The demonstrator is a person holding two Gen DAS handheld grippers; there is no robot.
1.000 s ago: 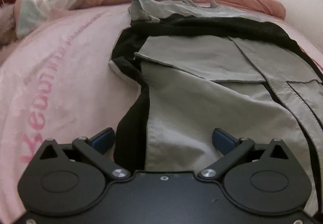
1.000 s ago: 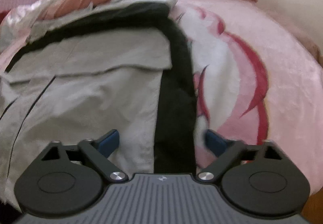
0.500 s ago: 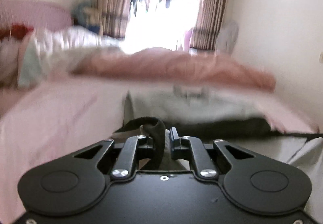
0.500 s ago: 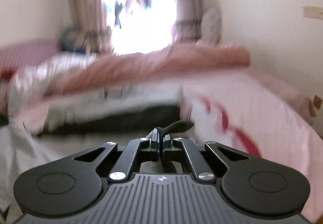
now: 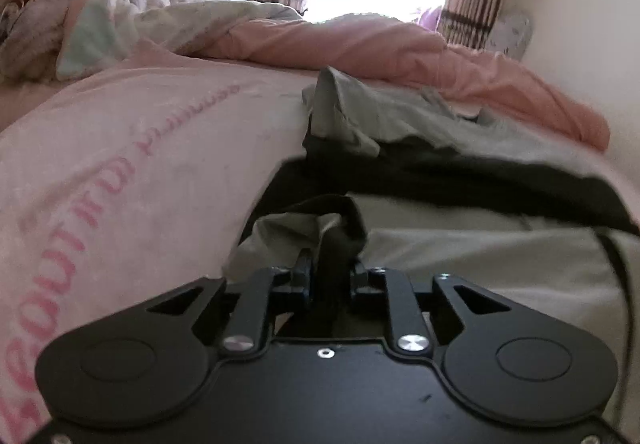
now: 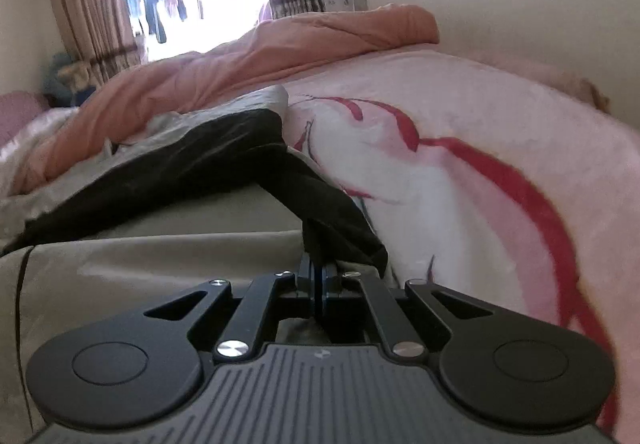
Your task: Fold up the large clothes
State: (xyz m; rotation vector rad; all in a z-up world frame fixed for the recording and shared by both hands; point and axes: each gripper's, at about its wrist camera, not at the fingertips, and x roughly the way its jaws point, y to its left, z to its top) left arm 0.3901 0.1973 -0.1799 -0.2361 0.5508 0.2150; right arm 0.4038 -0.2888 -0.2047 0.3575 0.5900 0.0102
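Garment (image 5: 480, 264): a large grey-and-black piece of clothing spread flat on the bed, presumably so its edges can be lifted and folded over.

Left wrist view
- Garment position: lower centre to right of the frame; far end crumpled at mid-frame against the salmon quilt (image 5: 400, 44).
- Left gripper (image 5: 328, 276): jaws pinching a bunched black-and-grey hem corner at lower centre. The jaws are opening slightly, yet cloth fills the gap and the pads press on it.
- Reason for hold: the corner stands raised off the bed, so the near edge can be carried toward the far end.
- Pink blanket (image 5: 120, 164): left half of the frame, bearing pink lettering; it lies under the garment.

Right wrist view
- Garment position: left and centre of the frame; a black side band runs from upper centre down to the jaws.
- Right gripper (image 6: 318, 284): jaws pressed together on the thin black edge, which rises taut from them.
- Reason for hold: it takes the opposite near corner, so both corners rise level and the fold stays straight.
- Blanket print (image 6: 500, 180): red figure at right, uncovered by cloth.
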